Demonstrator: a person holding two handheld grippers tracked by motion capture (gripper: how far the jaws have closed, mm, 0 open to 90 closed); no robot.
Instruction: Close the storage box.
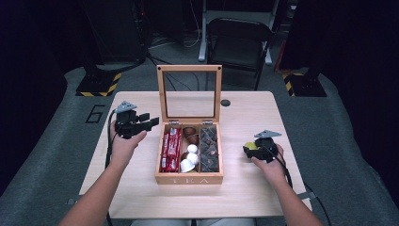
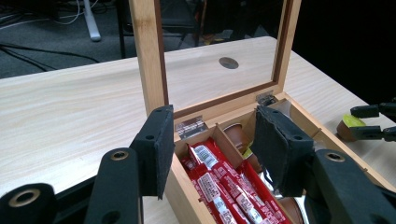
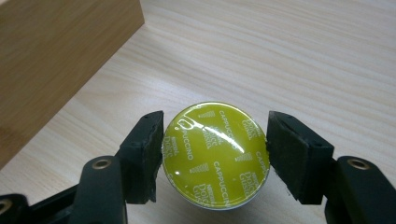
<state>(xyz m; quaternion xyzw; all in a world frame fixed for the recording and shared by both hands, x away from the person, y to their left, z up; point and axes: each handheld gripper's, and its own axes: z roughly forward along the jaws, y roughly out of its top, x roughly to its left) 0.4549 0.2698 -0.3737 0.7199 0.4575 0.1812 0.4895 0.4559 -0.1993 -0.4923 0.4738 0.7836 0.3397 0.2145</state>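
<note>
Right gripper (image 3: pixel 215 154) closed on a yellow-green capsule (image 3: pixel 215 154), pads pressed against its rim from both sides, foil lid marked "CAPPUCCINO" turned up toward the gripper's camera. Capsule squarely between the jaws, filling the gap from pad to pad, its lower edge reaching back toward the gripper body. Beyond the capsule, bare light wood of the table (image 3: pixel 303 56); whether the capsule's base rests on that wood or hangs just above it, impossible to tell. Off to the upper left of these jaws, near but apart from them, the plain outer wall of the wooden tea box (image 3: pixel 56 60). In the high view, right gripper (image 1: pixel 251 149) low over the table beside the box's right side, yellow capsule (image 1: pixel 251 145) at its tip on the side facing the box. Left gripper (image 2: pixel 212 149) partly open and holding nothing, jaws level and spread across the near corner of the open box (image 2: pixel 187 196), one pad outside the wall, the other over the inside. Just ahead of and below these pads, red sachets (image 2: pixel 224 186) in the nearest compartment; past them a brown capsule (image 2: pixel 236 133) in the middle compartment. Directly ahead, the box's upright glass-paned lid (image 2: pixel 149 56). Far off to the right of the left jaws, the right gripper's fingertips with the capsule (image 2: pixel 351 122).
</note>
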